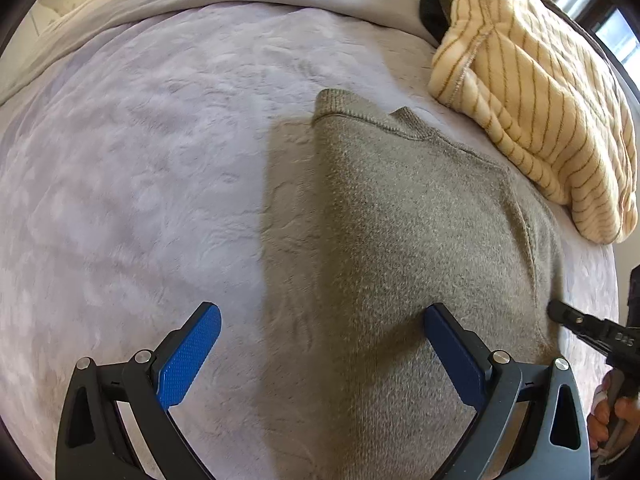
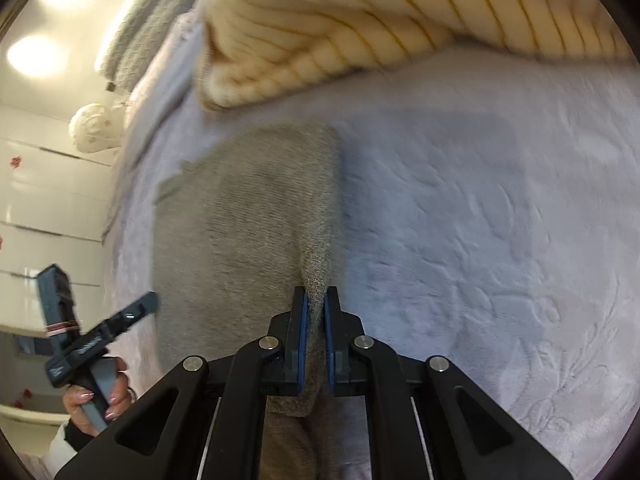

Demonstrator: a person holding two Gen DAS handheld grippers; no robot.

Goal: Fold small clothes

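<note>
1. My left hand-held gripper (image 1: 322, 354) hangs open over the bed, jaws spread wide, nothing between the blue pads (image 1: 188, 360).
2. Grey knit garment (image 1: 420, 220) lies flat on the lavender plush blanket (image 1: 140, 180). Seen from the left wrist, its left edge runs down between the two left fingers; the right finger sits over the knit, the left finger over bare blanket. Can't tell if either touches the fabric.
3. My right hand-held gripper (image 2: 315, 300) is closed, pinching a raised ridge of the same grey knit garment (image 2: 248, 232) at its right edge; the cloth bunches up betw. the pads and runs back under the jaws.
4. From the right wrist cam, most of the garment spreads left of the pinched fold; bare blanket (image 2: 480, 220) to the right.
5. Cream striped garment (image 1: 532, 92) lies heaped at the far right of the bed, just beyond the grey one's collar end, w/ a dark item (image 1: 434, 12) partly under it.
6. In the right cam I see the left hand (image 2: 96, 400) holding the other gripper's handle at the lower left, beside the grey knit.
7. White cabinet fronts (image 2: 48, 208) stand past the bed.
</note>
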